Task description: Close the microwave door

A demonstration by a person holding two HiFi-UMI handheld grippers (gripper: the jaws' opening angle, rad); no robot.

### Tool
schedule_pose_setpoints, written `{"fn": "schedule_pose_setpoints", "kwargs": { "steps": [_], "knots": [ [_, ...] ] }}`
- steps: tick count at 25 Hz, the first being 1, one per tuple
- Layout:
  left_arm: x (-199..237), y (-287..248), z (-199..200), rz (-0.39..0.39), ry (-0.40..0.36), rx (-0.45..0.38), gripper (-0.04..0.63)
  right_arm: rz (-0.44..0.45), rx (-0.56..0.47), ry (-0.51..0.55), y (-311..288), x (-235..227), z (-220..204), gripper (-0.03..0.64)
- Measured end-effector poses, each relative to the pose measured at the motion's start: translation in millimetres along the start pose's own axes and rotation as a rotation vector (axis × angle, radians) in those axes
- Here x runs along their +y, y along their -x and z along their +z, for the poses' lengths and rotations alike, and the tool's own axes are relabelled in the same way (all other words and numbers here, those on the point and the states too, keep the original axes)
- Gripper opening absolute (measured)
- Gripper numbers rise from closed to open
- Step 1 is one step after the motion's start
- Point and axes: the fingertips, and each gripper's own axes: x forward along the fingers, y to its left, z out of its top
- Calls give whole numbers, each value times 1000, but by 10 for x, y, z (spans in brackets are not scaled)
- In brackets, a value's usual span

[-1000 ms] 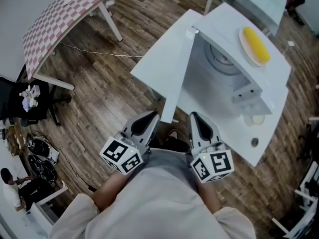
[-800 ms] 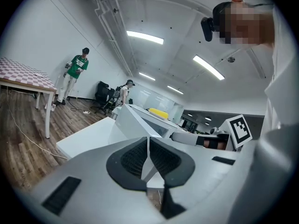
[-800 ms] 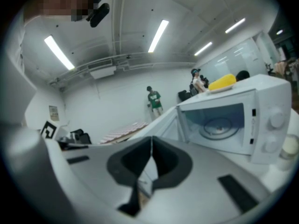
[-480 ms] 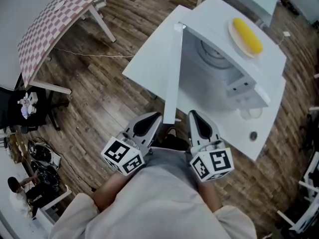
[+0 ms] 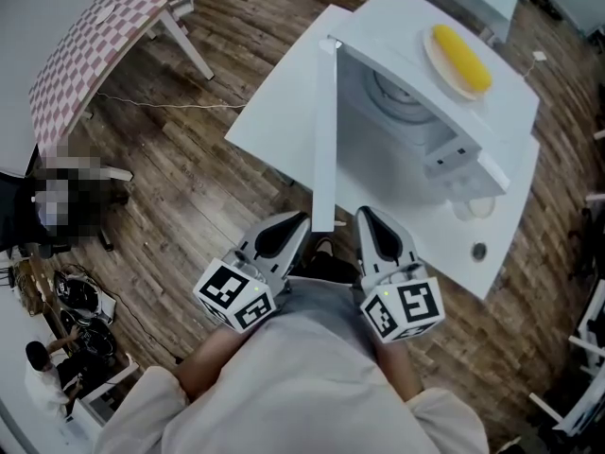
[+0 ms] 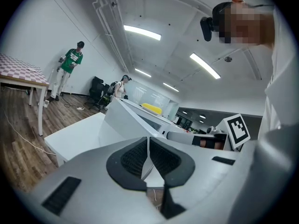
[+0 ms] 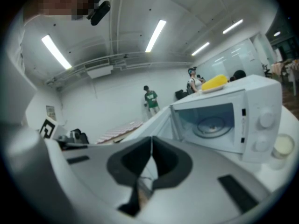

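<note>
While the microwave (image 5: 402, 36) sits on the white desk (image 5: 274, 112), its door (image 5: 323, 140) stands swung wide open: a flat white slab, seen edge-on from the head view, with its free end pointing away from the oven toward the person. Boxy white casing, smooth and matte; cavity pale inside, with a round glass turntable (image 7: 212, 124) on its floor. On top of the microwave, a shallow white plate (image 5: 433, 60) carries a long, rounded yellow item (image 5: 461, 45); what it is, hard to tell. Left claw (image 5: 293, 218) is just beside the door's free end on the side away from the cavity, apart from it. In its own view the left claw's ribbed black pads (image 6: 135, 155) press flat together with nothing between them. Right claw (image 5: 367, 216) is beside the same door end on the cavity side, also clear of it; its dark pads (image 7: 163, 160) meet in a thin seam and hold nothing. Grey moulded shells on both tools. Beyond the microwave's hinge side: brown wood-plank floor (image 5: 189, 187) and a checked pink-and-white table (image 5: 85, 50), well apart.
</note>
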Motion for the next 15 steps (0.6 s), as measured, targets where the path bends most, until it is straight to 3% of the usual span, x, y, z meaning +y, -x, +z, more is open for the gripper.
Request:
{"fn": "schedule_pose_setpoints", "kwargs": {
  "steps": [3,15],
  "knots": [
    [-27,-30,-13,-4,-38,14,20,-4,-1,0,8,-14,-1,25],
    [-68,-50,-20,-29,-33,24,20,-14,-3,-5,23,-16,-8,25]
  ]
}}
